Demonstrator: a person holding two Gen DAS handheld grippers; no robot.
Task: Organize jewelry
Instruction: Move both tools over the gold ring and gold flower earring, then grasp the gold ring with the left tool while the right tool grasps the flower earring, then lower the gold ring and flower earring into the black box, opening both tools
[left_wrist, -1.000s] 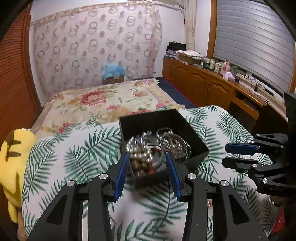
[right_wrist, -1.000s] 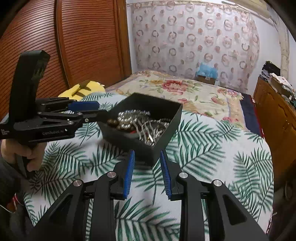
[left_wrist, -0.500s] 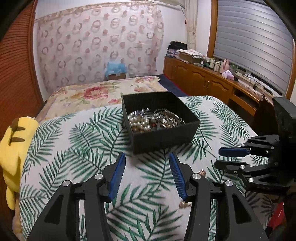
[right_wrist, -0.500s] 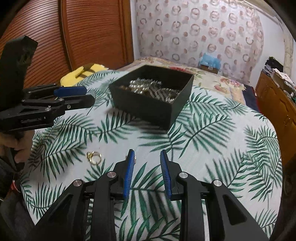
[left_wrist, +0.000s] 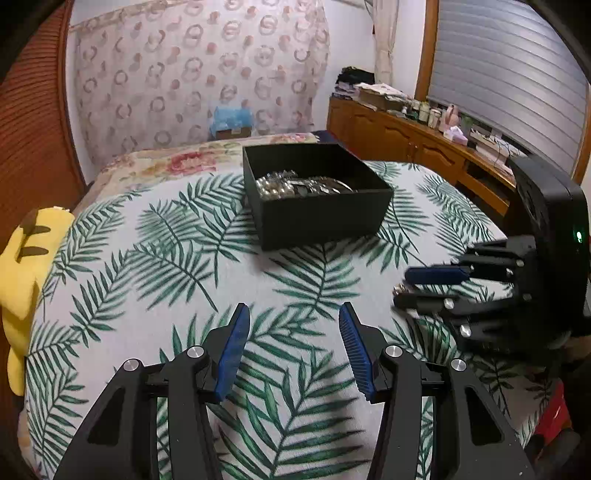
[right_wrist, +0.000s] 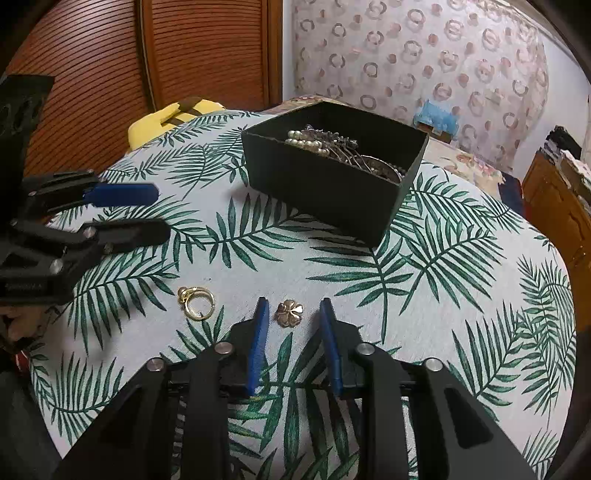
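We find no legible text, label, brand or number in either view. The body of the left hand-held gripper (right_wrist: 157, 212) carries a faint moulded marking in the right wrist view (too small and dark for us to read). The items on the sideboard (left_wrist: 413, 133) show no readable labels; we can make out none.

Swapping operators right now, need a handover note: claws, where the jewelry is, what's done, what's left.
Right claw: open, empty, low over the leaf-print tablecloth, fingers either side of the gold flower brooch, not gripping it.
Left claw: open, empty, above bare cloth.
Black box: far side of the table, already holding pearls and bracelets.
Gold ring: loose on the cloth, left of the brooch.
Left to do: brooch and ring are not yet in the box; the brooch looks like the natural first pick.
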